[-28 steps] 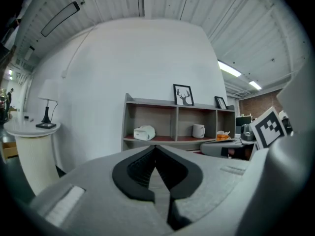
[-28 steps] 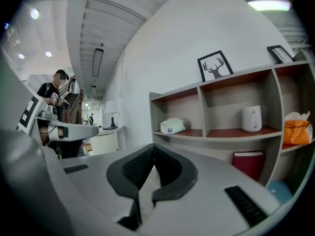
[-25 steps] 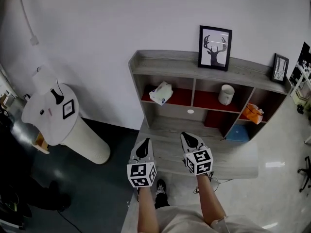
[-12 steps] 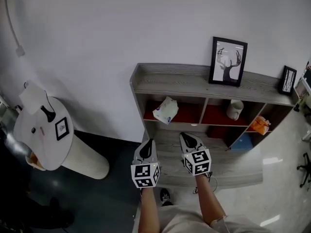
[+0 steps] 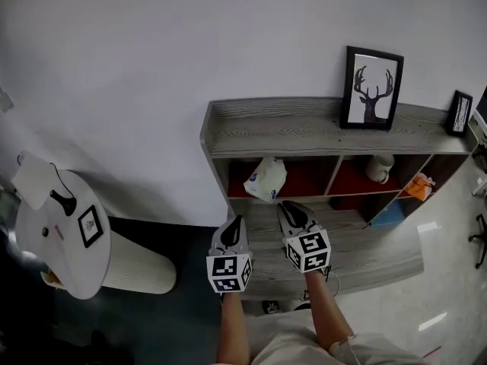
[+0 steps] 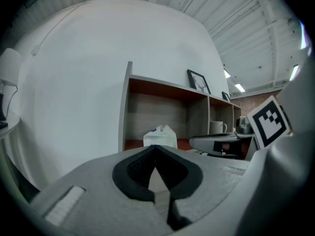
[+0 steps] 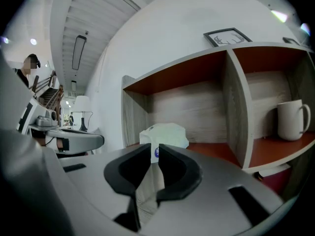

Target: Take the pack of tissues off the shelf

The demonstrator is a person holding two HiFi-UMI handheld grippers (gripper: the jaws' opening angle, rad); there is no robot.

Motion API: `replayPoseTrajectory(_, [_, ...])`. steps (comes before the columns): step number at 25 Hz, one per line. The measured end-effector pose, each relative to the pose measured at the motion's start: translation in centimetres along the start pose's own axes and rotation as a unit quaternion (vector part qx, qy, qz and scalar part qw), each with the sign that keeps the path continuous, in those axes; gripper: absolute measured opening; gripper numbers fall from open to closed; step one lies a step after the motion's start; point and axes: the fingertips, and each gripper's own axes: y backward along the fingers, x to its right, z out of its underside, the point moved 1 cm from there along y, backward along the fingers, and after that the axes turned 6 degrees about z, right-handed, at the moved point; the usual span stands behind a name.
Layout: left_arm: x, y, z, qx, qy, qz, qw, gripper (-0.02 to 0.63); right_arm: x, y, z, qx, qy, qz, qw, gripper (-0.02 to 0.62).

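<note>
While near shelf (image 5: 304,128) front, tissues (image 5: 266,179) unobstructed.

Pack of tissues (image 5: 266,179): soft white wrapper, small blue mark on its face, crumpled peaked top. It sits tilted on the red floor of the shelf's (image 5: 304,124) leftmost upper compartment, in the left half, toward the front edge.

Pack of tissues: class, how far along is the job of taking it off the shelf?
Done: nothing; the white pack of tissues sits in the left red compartment of the grey wooden shelf. In hand: the right gripper, aimed at it, has just been opening its jaws, empty; the left gripper is shut. Left: reach, grip, lift out.
</note>
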Motion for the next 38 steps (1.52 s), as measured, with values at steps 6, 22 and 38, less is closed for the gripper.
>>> replayPoseTrajectory(6, [-0.2, -1.9, 1.2, -0.017, -0.013, 0.035, 0.9992, 0.008, -0.3, -1.7, 0.0, -0.009, 0.019, 0.008, 1.0, 0.077])
replayPoseTrajectory(22, [-3.8, -2.9, 1.9, -0.033, -0.01, 0.047, 0.9983, 0.008, -1.7, -5.7, 0.2, -0.037, 0.083, 0.063, 0.994, 0.121])
replayPoseTrajectory(38, [-4.6, -2.7, 2.5, -0.04, -0.007, 0.044, 0.9982, 0.008, -1.9, -5.7, -0.2, -0.032, 0.094, 0.079, 0.992, 0.025])
